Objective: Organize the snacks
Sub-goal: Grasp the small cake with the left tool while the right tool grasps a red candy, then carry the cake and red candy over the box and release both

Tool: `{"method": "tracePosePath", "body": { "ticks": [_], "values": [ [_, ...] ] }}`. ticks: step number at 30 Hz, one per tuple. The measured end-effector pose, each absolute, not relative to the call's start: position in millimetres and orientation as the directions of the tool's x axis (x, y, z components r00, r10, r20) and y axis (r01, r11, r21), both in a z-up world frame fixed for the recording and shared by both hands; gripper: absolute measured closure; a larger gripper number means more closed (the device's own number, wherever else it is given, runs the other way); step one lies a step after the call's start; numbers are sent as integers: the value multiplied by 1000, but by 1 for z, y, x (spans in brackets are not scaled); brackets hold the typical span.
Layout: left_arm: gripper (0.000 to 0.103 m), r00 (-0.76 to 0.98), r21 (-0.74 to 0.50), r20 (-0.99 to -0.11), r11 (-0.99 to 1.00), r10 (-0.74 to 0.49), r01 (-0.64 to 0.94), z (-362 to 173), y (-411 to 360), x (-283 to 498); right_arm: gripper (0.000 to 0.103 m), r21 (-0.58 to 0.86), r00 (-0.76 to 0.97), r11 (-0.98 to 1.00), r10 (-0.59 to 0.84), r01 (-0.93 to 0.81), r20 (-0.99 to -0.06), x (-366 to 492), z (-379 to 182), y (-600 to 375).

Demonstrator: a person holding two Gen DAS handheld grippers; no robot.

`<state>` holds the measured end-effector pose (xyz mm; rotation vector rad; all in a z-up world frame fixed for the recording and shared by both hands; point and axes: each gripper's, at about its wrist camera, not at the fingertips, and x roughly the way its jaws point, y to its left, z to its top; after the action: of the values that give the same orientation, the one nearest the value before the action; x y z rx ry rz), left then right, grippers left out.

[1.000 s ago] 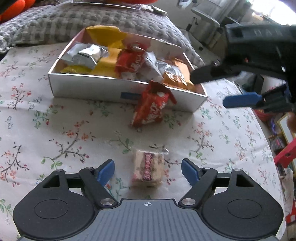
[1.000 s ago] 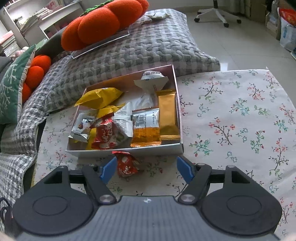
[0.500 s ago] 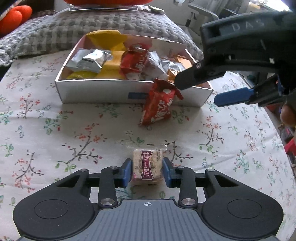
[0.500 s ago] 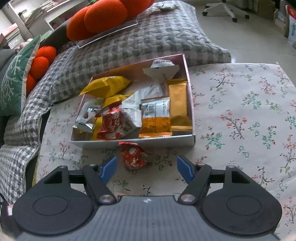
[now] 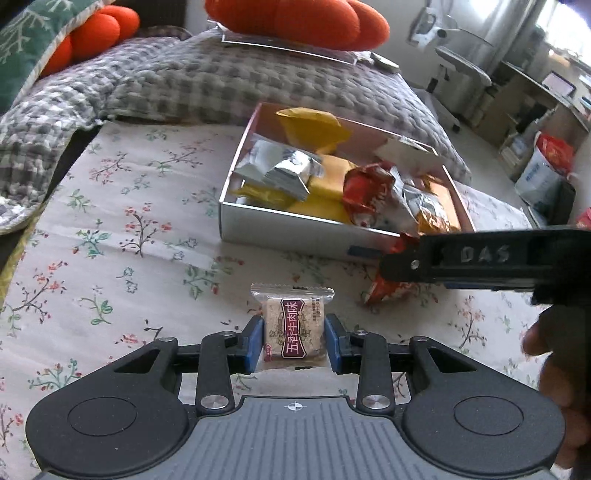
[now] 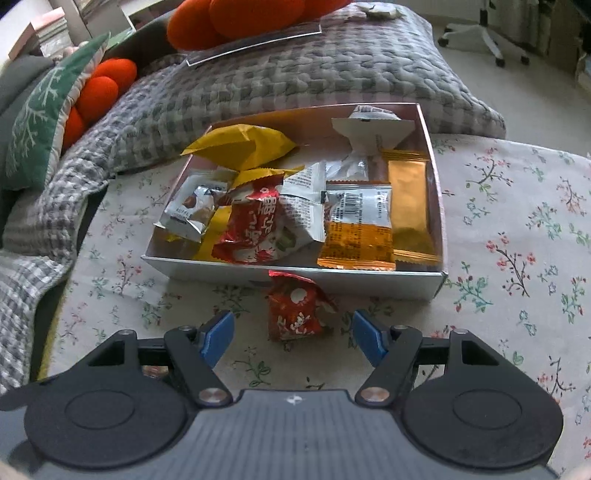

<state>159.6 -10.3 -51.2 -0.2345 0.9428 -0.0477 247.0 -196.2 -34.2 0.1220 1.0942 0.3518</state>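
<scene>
My left gripper [image 5: 294, 343] is shut on a small clear-wrapped beige cake [image 5: 293, 326] with a maroon label, held above the floral cloth. My right gripper [image 6: 293, 334] is open, its blue pads either side of a red snack packet [image 6: 295, 308] lying on the cloth against the front wall of the white box [image 6: 332, 277]. That packet [image 5: 388, 291] and the box [image 5: 280, 232] also show in the left wrist view, the packet partly hidden behind the right gripper's black body [image 5: 491, 258]. The box holds several yellow, silver, red and orange packets.
A floral cloth [image 6: 517, 240] covers the surface. A grey checked cushion [image 6: 295, 74] lies behind the box, with orange plush cushions [image 6: 240, 14] and a green pillow [image 6: 40, 110] further back left. An office chair [image 5: 458, 70] and bags stand at the right.
My left gripper closed on the beige cake and lifted it, turning left. My right gripper came down toward the red packet, which now sits between its open pads.
</scene>
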Motion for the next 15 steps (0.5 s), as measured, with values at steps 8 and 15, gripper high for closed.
{"method": "tracePosePath", "body": {
  "ticks": [8,15],
  "values": [
    [71,605,-216,-784,975,-138,-57,-45,-8,159,65,237,427,953,296,-187,-855,250,-50,-184],
    [71,615,-215,-776,975,-138,-52,-42,-7,159,79,255,424,954,297,-155,-855,248,-42,-191]
  ]
}}
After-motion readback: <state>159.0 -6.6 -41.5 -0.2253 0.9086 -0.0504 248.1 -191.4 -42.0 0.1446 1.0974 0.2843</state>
